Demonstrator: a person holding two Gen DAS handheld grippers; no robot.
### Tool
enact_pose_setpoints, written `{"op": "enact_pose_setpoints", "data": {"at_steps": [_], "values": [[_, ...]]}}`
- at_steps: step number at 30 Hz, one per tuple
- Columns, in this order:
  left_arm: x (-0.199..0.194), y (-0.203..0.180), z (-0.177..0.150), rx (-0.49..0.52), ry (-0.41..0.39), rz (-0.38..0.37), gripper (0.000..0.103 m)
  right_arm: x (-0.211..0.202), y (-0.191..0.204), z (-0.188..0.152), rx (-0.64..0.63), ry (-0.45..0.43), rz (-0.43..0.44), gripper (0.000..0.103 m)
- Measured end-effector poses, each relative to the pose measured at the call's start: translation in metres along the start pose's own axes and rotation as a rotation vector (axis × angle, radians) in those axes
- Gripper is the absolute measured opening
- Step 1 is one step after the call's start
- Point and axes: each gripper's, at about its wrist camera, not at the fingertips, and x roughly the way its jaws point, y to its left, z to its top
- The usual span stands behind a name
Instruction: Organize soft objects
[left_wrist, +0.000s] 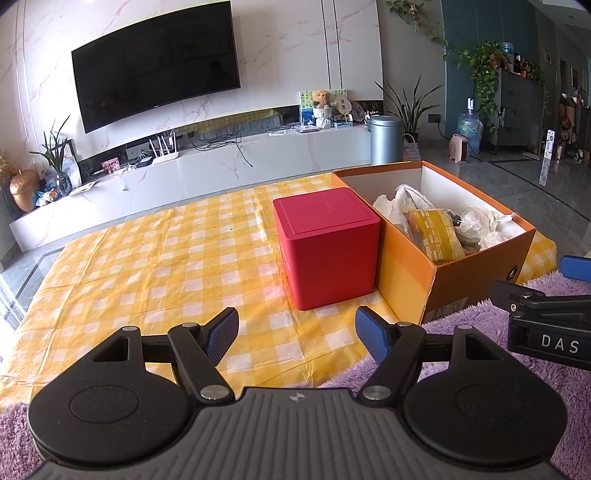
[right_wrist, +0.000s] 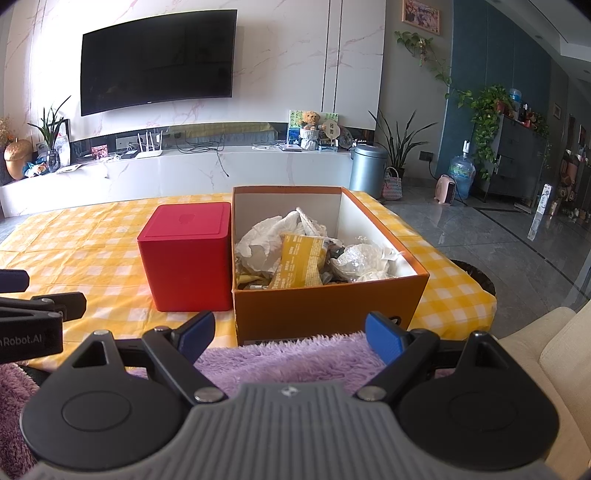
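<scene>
Left to right: the left gripper (left_wrist: 295, 332) is held low, its blue-padded fingers spread apart on nothing. A closed red cube-shaped plastic box (right_wrist: 186, 254) stands touching an open orange cardboard box (right_wrist: 328, 306). Inside lie the soft objects: crumpled white wrappings (right_wrist: 266, 236), a yellow printed pouch (right_wrist: 299, 264) and clear plastic bags (right_wrist: 360, 258). The right gripper (right_wrist: 290, 334) likewise has its fingers apart and empty. No soft object lies loose on the yellow-and-white checked tablecloth (left_wrist: 147, 258); this fits gathering finished or sorting ahead. A fluffy purple blanket (right_wrist: 288, 354) lies nearest; beyond, a wall-mounted television (left_wrist: 155, 62) and marble-patterned console (left_wrist: 221, 162).
</scene>
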Motion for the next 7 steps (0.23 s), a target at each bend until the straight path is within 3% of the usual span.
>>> {"op": "enact_pose_setpoints", "data": {"at_steps": [7], "values": [[-0.0009,-0.0016,0.0005,0.001,-0.003,0.001,0.085,-0.0003,0.0005,-0.0001,0.001,0.000,0.000,0.087]]}}
